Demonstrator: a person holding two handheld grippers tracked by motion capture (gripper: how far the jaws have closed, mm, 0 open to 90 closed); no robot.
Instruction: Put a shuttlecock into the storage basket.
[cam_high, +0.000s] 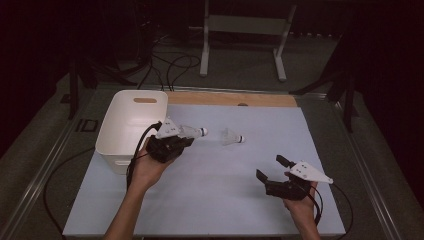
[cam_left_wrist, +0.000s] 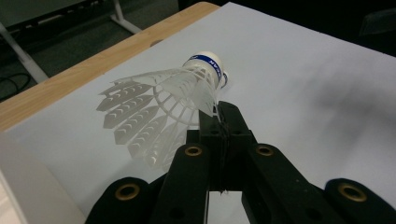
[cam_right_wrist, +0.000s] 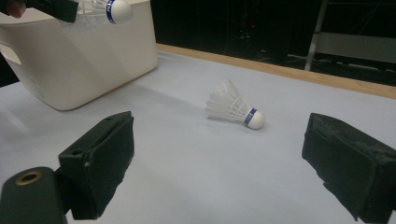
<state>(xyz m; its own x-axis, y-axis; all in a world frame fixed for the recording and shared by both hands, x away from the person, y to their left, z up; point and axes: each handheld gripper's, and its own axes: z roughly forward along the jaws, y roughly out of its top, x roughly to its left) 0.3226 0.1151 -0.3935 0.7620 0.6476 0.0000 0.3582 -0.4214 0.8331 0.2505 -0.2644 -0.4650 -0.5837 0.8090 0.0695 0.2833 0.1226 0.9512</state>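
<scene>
Two shuttlecocks: the left gripper (cam_high: 181, 138) has its jaws pinched shut on the skirt of one shuttlecock (cam_left_wrist: 187, 88), held above the pale surface (cam_high: 210, 195) just beside a white bin (cam_high: 131, 125); the second shuttlecock (cam_right_wrist: 236, 108) lies on the surface ahead of the right gripper (cam_right_wrist: 219, 163), whose jaws gape wide, empty

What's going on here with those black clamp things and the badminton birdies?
A person is working at a table with a hand-held gripper in each hand. The left gripper is shut on the skirt of one shuttlecock, holding it above the table beside the white bin. A second shuttlecock lies on its side on the pale blue mat. The right gripper is open and empty, facing that second shuttlecock from a distance.
</scene>
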